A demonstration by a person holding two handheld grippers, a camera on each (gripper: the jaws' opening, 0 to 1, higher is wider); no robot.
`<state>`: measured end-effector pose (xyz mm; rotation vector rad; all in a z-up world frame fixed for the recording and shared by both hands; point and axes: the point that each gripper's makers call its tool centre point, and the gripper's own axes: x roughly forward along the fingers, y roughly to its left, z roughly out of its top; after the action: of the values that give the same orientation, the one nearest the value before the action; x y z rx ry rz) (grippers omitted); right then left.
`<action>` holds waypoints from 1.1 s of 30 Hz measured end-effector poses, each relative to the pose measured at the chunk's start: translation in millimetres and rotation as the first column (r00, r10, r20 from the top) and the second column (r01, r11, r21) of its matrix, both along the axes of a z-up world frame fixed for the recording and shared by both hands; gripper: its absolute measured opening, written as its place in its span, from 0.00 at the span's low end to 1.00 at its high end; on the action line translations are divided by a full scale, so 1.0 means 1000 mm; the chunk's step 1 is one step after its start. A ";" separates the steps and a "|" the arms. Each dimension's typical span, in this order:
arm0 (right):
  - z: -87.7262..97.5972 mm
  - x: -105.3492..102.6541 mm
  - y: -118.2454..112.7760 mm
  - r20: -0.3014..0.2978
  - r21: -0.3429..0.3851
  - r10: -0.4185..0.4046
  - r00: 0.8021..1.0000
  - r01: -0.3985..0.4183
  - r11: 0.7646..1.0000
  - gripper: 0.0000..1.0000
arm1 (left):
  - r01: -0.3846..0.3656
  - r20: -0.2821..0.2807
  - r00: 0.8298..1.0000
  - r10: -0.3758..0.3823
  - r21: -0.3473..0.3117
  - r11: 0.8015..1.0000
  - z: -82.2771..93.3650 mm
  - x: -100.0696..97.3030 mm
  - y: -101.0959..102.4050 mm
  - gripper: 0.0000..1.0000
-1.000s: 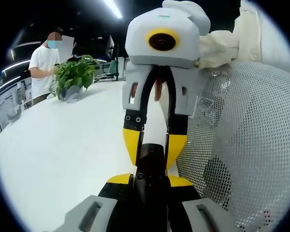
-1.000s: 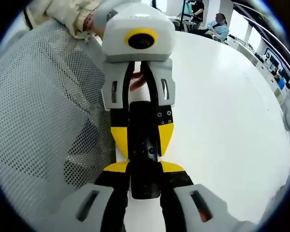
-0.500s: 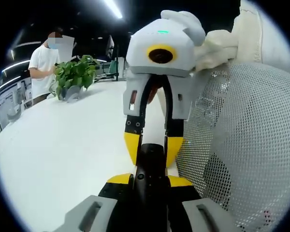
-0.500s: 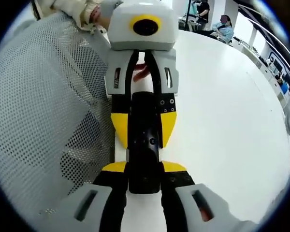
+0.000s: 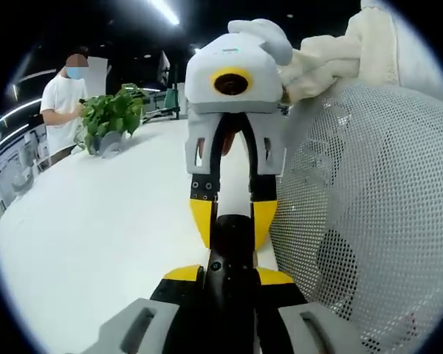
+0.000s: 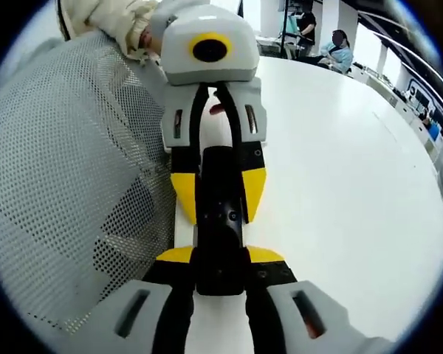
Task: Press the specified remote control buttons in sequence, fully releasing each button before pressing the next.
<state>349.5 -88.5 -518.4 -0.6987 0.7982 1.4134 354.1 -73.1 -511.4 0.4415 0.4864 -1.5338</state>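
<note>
Above the white table [image 5: 96, 221], both hand-held grippers, left [image 5: 232, 284] and right [image 6: 220, 269], clench one slim black remote control [image 6: 220, 221], its buttons hidden; white mesh fan guard [image 5: 369, 221] crowds alongside.

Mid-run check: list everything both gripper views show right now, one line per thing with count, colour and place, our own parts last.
Remote control: one, black, held end to end between the two grippers, above the table.
Mesh fan guard: one, white, beside the grippers; on the right of the left gripper view, on the left of the right gripper view.
Table: one, white, under everything.
Potted plant: one, green, far edge of the table.
Bystander: one, white shirt, behind the plant.
Seated people: two, far end of the table, too small to tell more.
Left gripper: one, grey with yellow and black jaws, shut on the remote control.
Right gripper: one, same colours, shut on the remote control's other end.
Sleeve: cream, behind the right gripper.
</note>
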 end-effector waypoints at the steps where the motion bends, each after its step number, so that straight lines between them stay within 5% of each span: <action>1: 0.000 0.000 0.000 0.002 -0.004 0.004 1.000 -0.004 1.000 0.24 | -0.002 0.001 1.000 0.002 0.007 1.000 0.000 0.000 0.002 0.27; 13: -0.001 0.002 0.000 0.010 -0.025 0.028 1.000 -0.028 0.999 0.24 | 0.015 0.014 1.000 -0.017 0.143 0.990 -0.004 -0.001 0.028 0.26; 16: -0.001 0.002 0.000 0.008 -0.028 0.024 1.000 -0.024 0.999 0.24 | -0.041 -0.061 0.997 0.051 0.143 0.989 -0.003 -0.001 0.029 0.26; 19: -0.001 0.003 0.001 0.011 -0.031 0.023 1.000 -0.023 0.999 0.24 | -0.067 -0.110 0.991 0.079 0.109 0.992 0.006 0.000 0.027 0.25; 23: 0.000 0.002 0.000 0.005 -0.035 0.014 1.000 -0.014 0.999 0.25 | -0.103 -0.068 0.992 0.107 0.055 0.993 0.025 0.011 0.026 0.25; 33: -0.001 0.001 0.000 0.011 -0.061 0.027 1.000 -0.026 0.998 0.25 | -0.185 -0.078 0.981 0.178 -0.083 0.979 0.081 0.015 0.012 0.60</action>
<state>350.7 -88.5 -519.5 -0.7660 0.8280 1.4130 368.6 -61.4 -430.3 0.2665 0.4969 -1.3917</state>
